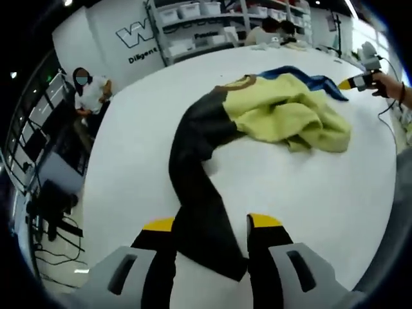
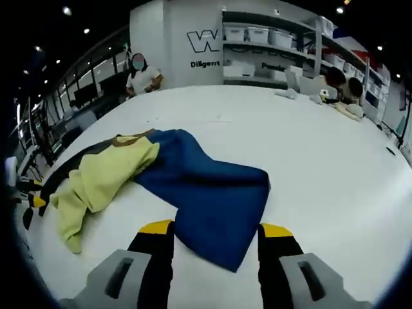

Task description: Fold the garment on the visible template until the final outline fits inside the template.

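A colour-blocked garment lies crumpled on a large white table, with a yellow-green middle, a black sleeve and a blue sleeve.

In the left gripper view the black sleeve runs from the yellow-green body down toward the camera, and its cuff end lies between the spread jaws of the left gripper, which are not closed on it. The blue part shows here as a thin strip beyond the yellow heap. Near the table's far right edge, a hand holds the right gripper; whether its jaws are open cannot be told from here.

The right gripper view shows the other side: the blue sleeve spreads wide toward the camera, its end lying between the open, yellow-tipped jaws of the right gripper, with the fabric not pinched. The yellow-green body is bunched to the left, black behind it.

Both views show shelving with white bins and a person in a white shirt past the table's far edge.
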Tool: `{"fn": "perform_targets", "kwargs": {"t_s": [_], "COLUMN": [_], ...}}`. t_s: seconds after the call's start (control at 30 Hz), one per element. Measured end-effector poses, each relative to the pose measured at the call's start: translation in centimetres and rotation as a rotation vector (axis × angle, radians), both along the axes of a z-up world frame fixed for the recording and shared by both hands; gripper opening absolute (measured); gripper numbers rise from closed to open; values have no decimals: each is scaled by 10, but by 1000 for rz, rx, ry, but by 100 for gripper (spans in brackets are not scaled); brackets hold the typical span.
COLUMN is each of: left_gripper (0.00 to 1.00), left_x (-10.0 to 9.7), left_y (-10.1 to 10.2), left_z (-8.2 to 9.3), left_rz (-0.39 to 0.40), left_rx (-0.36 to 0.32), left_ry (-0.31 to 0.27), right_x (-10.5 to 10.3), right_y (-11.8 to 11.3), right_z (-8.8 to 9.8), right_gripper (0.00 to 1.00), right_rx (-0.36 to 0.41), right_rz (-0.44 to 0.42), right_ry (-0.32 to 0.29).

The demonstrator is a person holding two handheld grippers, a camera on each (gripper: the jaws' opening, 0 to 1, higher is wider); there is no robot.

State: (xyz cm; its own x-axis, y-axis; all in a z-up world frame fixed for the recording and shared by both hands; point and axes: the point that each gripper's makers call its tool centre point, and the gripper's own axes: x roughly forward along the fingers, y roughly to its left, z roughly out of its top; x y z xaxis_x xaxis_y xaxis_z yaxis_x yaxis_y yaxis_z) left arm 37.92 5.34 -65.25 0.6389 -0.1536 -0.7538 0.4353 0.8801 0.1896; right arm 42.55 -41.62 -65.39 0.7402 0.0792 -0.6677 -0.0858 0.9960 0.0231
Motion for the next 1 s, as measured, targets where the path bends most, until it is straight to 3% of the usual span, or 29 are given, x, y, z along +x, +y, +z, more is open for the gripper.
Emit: {"fn": "perform_targets", "kwargs": {"t_s": [0.07, 0.27, 0.4, 0.53, 0.63, 0.8, 1.0], "left_gripper": [39, 28, 24, 5, 1, 0, 0], "left_x": [-5, -12, -13, -17, -18, -20, -17], "left_y": [3, 8, 6, 5, -1, -6, -17], "left_z": [-7, -20, -18, -21, -20, -8, 24], "left_rz": [12, 21, 28, 10, -1, -26, -64], "left_rx": [11, 3, -19, 6, -31, -15, -84], "left_ry": [36, 69, 72, 91, 96, 84, 51], "right_x": [0, -1, -3, -2, -2, -2, -3], "right_y": [-2, -3, -7, -10, -10, -11, -12], "right_z": [-4, -1, 0, 0, 2, 3, 3], "right_gripper": [47, 45, 43, 41, 41, 39, 41], "right_rx": [-5, 13, 2, 1, 4, 6, 14], "right_rz": [-2, -19, -30, -38, -39, -39, -42], "right_ry": [4, -11, -7, -8, -13, -18, -18]}}
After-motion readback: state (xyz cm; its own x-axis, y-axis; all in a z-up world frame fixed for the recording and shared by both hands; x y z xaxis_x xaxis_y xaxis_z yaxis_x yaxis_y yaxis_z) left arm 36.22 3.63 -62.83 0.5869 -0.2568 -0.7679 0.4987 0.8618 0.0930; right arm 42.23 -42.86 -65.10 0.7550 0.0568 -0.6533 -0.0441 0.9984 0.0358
